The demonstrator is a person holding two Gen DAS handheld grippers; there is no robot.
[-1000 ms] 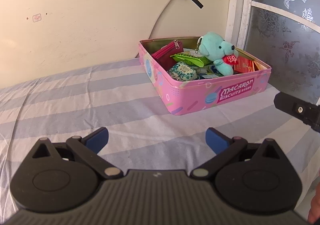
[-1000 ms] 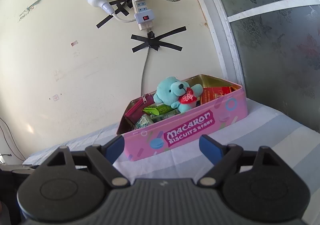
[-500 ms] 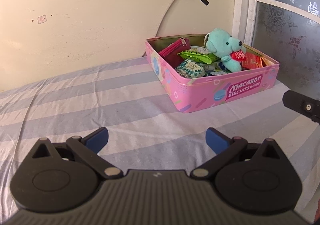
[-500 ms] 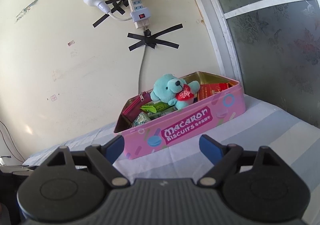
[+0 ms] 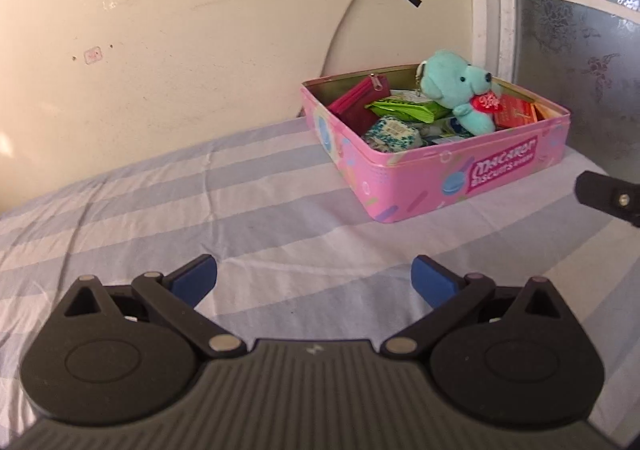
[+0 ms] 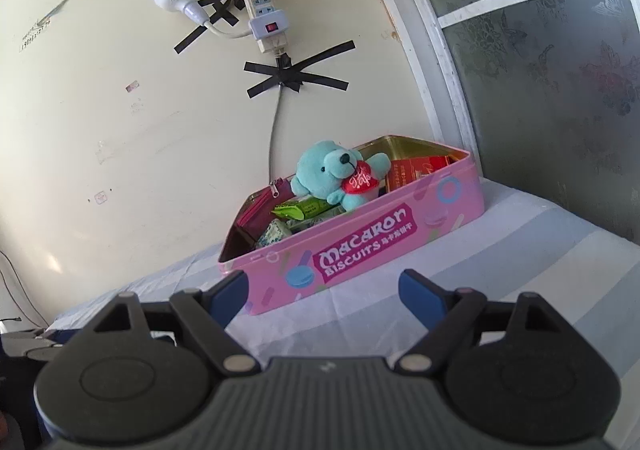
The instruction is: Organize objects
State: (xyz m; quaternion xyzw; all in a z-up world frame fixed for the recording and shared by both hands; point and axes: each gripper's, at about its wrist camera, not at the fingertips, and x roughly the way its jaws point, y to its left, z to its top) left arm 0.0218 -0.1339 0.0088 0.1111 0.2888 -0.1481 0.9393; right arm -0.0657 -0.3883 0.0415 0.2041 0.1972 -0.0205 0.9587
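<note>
1. The pink biscuit tin [image 5: 460,166] is taken as the landmark. It stands lidless on the striped bedsheet [image 5: 200,210], close to the wall and the window frame.
2. The following items are seen inside the tin: a teal plush bear [image 5: 456,90] against the far wall, a magenta zip pouch [image 5: 360,102] at the left end, a green packet [image 5: 404,110] between them, a patterned packet [image 5: 394,132] near the front wall, and red boxes [image 5: 516,110] at the right end.
3. No loose item is visible on the sheet around the tin. The packing is therefore judged largely complete. No lid is in view.
4. The left gripper [image 5: 314,278] is held well short of the tin, jaws spread, nothing between them.
5. The right gripper [image 6: 322,290] is held just before the tin's front wall, jaws likewise spread and empty.
</note>
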